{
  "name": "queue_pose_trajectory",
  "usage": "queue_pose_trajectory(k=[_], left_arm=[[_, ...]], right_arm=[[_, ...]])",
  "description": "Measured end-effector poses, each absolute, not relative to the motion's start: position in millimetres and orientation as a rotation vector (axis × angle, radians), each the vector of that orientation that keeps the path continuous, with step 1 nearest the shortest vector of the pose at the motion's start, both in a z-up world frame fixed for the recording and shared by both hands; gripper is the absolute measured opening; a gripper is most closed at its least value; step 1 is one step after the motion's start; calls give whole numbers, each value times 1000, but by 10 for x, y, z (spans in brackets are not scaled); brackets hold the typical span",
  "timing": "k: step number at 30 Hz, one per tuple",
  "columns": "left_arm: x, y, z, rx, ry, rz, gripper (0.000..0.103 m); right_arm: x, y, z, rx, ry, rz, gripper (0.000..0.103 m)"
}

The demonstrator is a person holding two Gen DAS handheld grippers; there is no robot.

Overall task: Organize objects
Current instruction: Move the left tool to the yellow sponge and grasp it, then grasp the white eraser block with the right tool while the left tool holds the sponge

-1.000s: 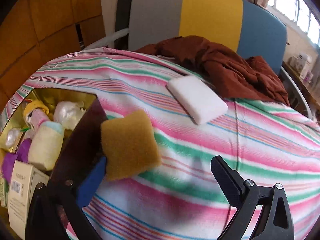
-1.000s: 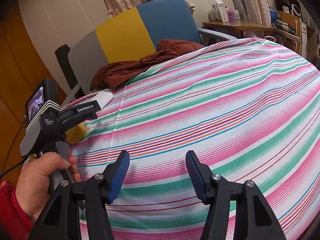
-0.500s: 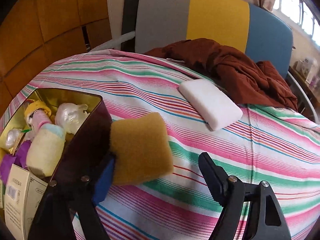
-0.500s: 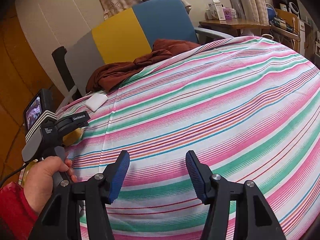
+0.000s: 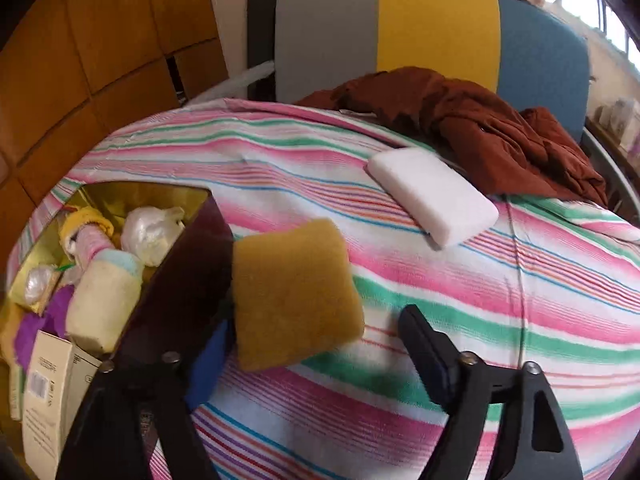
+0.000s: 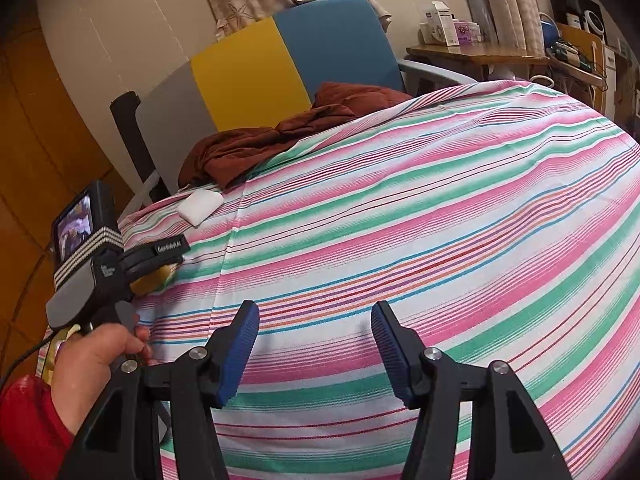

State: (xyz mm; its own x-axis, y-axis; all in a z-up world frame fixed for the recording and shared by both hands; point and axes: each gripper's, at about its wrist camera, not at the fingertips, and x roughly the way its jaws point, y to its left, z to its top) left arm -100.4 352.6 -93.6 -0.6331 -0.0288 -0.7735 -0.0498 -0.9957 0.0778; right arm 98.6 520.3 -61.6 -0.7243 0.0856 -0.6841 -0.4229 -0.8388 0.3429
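A yellow-brown sponge [image 5: 294, 292] lies on the striped cloth, against the dark wall of a gold-lined box [image 5: 180, 280]. My left gripper [image 5: 316, 356] is open, its jaws either side of the sponge's near edge, the left pad touching it. A white sponge [image 5: 432, 196] lies further back; it also shows in the right wrist view [image 6: 200, 206]. My right gripper [image 6: 316, 348] is open and empty above the striped cloth. The left gripper's body [image 6: 108, 264] shows in the right wrist view, with the yellow sponge [image 6: 154, 280] partly hidden beneath it.
The box holds several items: a pale yellow roll [image 5: 104, 304], plastic-wrapped things [image 5: 152, 228], a purple item [image 5: 40, 328] and a cardboard carton [image 5: 48, 392]. A brown garment [image 5: 480, 128] lies at the bed's far edge before a grey-yellow-blue chair [image 5: 432, 28].
My left gripper has narrowed around the yellow sponge and moved slightly forward. The right gripper has stayed open and drawn back a little.
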Motion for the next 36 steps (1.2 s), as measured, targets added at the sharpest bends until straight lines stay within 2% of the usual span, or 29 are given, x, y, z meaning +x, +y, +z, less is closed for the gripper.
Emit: queue_pose_trajectory(k=[2,4,6,8,11,16,22,26,29,33,36], left_arm=[[-1040,3536,-930,-1344,113,2807,94],[-1099,3546,-947,-1353,97,2782,94],[-1128,3534,-958,-1342,88,2774,89],[-1132,3456,-950,-1326,48,2795,72],[-1131,3331,-961,-1335,-16,2801,54],[-1020,3198,-918,-1253,-109,2762,52],[-884,3114,-899,-1166,-189,2693,52],[-926,3040,-960,-1190,-261,2642,52],[-913,3029,-990,-1187,-277,2618,53],[-901,2997,-1017,-1178,-321,2595,53],[-894,2967,-1028,-1171,-342,2585,53]], right_arm=[[991,5215,-630,-997,709,2579,59],[999,5238,-642,-997,711,2571,59],[996,5256,-652,-996,715,2564,59],[983,5267,-659,-997,714,2562,59],[926,5266,-670,-1008,711,2568,59],[665,5214,-584,-1022,664,2656,59],[-19,5071,-371,-1045,492,2861,59],[-721,4983,-388,-1214,414,2960,59],[-1236,4867,-455,-1344,250,2972,65],[-1633,4664,-562,-1450,14,3014,66],[-1882,4559,-644,-1493,-36,3013,66]])
